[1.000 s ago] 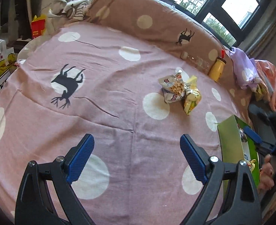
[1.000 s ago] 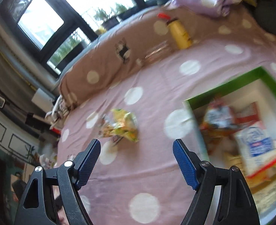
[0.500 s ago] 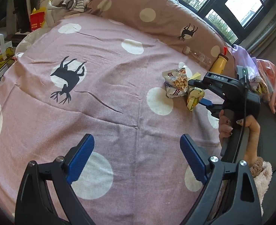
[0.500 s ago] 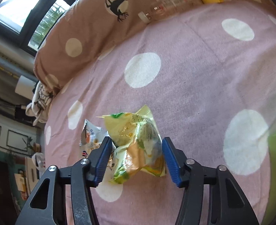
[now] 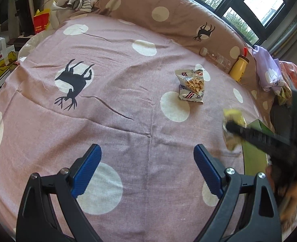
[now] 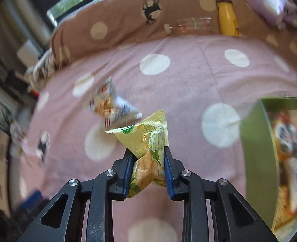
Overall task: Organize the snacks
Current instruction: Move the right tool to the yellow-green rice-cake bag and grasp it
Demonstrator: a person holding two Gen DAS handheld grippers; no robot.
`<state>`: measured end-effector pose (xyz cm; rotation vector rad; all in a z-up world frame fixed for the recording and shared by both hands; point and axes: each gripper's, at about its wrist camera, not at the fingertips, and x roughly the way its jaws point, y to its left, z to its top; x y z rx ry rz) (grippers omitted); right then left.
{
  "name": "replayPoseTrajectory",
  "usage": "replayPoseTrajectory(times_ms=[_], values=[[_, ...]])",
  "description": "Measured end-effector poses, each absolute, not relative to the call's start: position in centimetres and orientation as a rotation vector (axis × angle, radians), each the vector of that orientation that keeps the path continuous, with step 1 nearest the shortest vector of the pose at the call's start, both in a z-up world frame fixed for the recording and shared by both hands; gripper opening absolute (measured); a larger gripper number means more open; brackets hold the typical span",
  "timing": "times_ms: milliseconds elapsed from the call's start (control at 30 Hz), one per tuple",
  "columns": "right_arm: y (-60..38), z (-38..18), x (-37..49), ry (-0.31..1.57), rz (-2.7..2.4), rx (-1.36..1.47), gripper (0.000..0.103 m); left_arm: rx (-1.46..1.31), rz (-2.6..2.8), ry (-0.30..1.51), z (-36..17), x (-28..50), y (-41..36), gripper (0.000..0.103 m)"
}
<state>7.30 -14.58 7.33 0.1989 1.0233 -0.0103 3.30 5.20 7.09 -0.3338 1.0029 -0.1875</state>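
My right gripper (image 6: pixel 147 157) is shut on a yellow-green snack bag (image 6: pixel 146 141), its blue pads pinching the bag's crumpled middle above the pink bedspread. The left wrist view shows that same bag (image 5: pixel 232 121) blurred in the right gripper (image 5: pixel 235 129) beside the green box (image 5: pixel 253 153). A white bag of peanuts (image 5: pixel 191 85) lies on the spread further back; in the right wrist view it (image 6: pixel 110 105) sits just beyond the held bag. My left gripper (image 5: pixel 147 163) hangs open over the spread with nothing between its fingers.
The green box (image 6: pixel 255 141) at the right holds several snack packs. A clear bottle (image 5: pixel 217 58) and a yellow bottle (image 5: pixel 239 69) lie against the brown dotted bolster (image 5: pixel 168 14). A purple bundle (image 5: pixel 269 70) sits at the far right.
My right gripper closed on the yellow-green bag and carried it off the spread toward the green box. The peanut bag now lies alone. The left gripper stayed put.
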Motion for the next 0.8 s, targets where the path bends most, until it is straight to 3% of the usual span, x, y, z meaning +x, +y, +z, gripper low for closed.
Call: replayPoseTrajectory(times_ms=[267, 400, 467, 667, 800], values=[[-12.0, 5.2, 3.6, 1.114, 0.08, 0.137, 0.031, -0.317, -0.175, 1.008, 7.0, 3.1, 5.0, 0.093], [-13.5, 6.9, 2.2, 1.05, 0.129, 0.223, 0.057, -0.308, -0.169, 1.012, 6.8, 3.1, 4.8, 0.093], [-14.7, 7.8, 1.6, 0.995, 0.141, 0.276, 0.064, -0.301, -0.176, 1.013, 6.8, 3.0, 4.5, 0.093], [-17.4, 7.0, 2.3, 0.962, 0.216, 0.481, 0.064, -0.287, -0.311, 1.054, 6.0, 2.8, 1.4, 0.091], [-17.4, 4.6, 3.5, 1.023, 0.268, 0.556, 0.064, -0.28, -0.441, 1.115, 4.6, 2.5, -1.7, 0.084]])
